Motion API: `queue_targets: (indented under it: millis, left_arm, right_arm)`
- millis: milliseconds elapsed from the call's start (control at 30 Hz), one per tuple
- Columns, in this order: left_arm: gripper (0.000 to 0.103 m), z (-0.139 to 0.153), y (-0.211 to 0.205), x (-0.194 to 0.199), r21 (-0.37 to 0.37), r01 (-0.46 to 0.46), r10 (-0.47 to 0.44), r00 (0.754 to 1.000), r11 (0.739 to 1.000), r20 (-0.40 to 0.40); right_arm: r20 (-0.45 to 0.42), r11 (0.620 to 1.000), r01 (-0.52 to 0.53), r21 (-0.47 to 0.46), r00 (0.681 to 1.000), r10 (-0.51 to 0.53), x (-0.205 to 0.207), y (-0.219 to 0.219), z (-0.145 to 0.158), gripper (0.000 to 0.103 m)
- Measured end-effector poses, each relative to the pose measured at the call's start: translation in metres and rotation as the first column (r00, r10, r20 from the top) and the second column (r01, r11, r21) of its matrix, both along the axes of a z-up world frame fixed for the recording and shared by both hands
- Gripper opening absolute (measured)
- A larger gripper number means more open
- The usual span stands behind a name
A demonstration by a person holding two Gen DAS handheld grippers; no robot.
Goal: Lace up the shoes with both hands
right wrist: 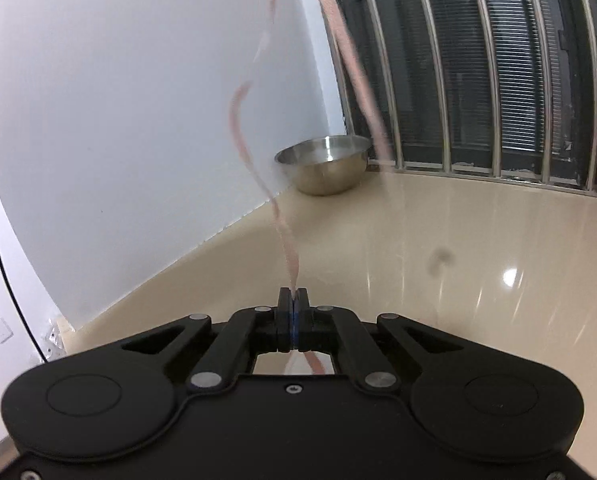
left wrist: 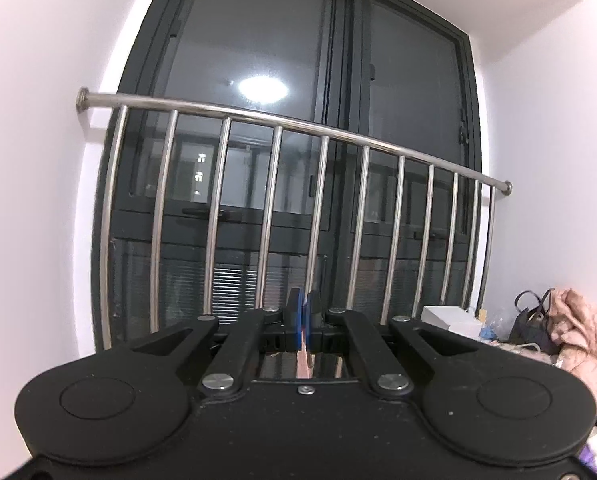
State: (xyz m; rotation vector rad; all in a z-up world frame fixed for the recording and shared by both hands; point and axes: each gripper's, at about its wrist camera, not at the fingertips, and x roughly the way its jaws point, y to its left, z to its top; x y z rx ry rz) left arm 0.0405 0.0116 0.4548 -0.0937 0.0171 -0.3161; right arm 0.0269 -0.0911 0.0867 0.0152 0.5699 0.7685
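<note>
left gripper [left wrist: 305, 312]: matte black, blue pads, silver pivot screws, two round caps | right gripper [right wrist: 293, 312]: same black build, blue strip between fingers

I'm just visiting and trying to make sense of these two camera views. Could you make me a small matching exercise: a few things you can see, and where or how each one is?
Things:
1. pink lace
2. steel bowl
3. metal railing
4. pink padded jacket

Places or states:
A. standing in front of the dark window
B. sitting on the beige floor in the corner by the white wall
C. heaped low at the right by a dark bag
D. pinched between closed fingers

Pairs: 1-D, 2-B, 3-A, 4-C
</note>
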Motion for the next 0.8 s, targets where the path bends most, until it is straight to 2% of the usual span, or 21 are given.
queue_targets:
  millis: [167,333,433,533,600,633,700,733,800]
  left_arm:
    - [0.001,0.0,-0.001,0.003,-0.01,0.003,-0.003,1.0,1.0,0.001]
    - [0.001,-0.01,-0.004,-0.01,-0.019,-0.01,0.01,1.0,1.0,0.011]
    - [0.001,-0.01,-0.001,-0.015,-0.007,-0.014,0.014,1.0,1.0,0.019]
    - [0.001,-0.005,0.003,-0.017,-0.025,-0.011,0.012,1.0,1.0,0.026]
    - [0.001,-0.002,0.004,-0.02,-0.027,-0.009,0.01,0.999,1.0,0.034]
    - [0.001,-0.002,0.003,-0.023,-0.02,-0.017,0.018,0.999,1.0,0.039]
    - [0.001,-0.002,0.003,-0.026,-0.01,-0.018,0.019,0.999,1.0,0.034]
    - [0.001,-0.002,0.003,-0.028,-0.001,-0.022,0.022,0.999,1.0,0.035]
    - [0.001,-0.001,0.005,-0.032,-0.004,-0.023,0.023,0.999,1.0,0.031]
  right_arm:
    - [0.024,1.0,-0.023,0.007,0.999,0.023,-0.009,0.0,0.0,0.0]
    - [0.039,0.998,-0.057,-0.035,0.998,0.059,-0.023,0.009,0.002,0.0]
    - [0.018,0.997,-0.032,0.071,0.999,0.03,-0.022,0.003,0.013,0.0]
    - [0.057,0.996,-0.087,-0.001,0.995,0.087,-0.03,0.014,0.018,0.0]
    - [0.059,0.997,-0.072,-0.026,0.996,0.074,-0.029,0.017,0.024,0.0]
    - [0.087,0.998,-0.057,-0.042,0.994,0.06,-0.029,0.019,0.025,0.0]
    - [0.129,0.997,-0.022,-0.08,0.991,0.032,-0.022,0.023,0.026,0.007]
    - [0.122,0.994,-0.014,-0.108,0.992,0.027,-0.022,0.019,0.028,0.013]
    - [0.128,0.997,-0.004,-0.076,0.992,0.014,-0.027,0.0,0.036,0.035]
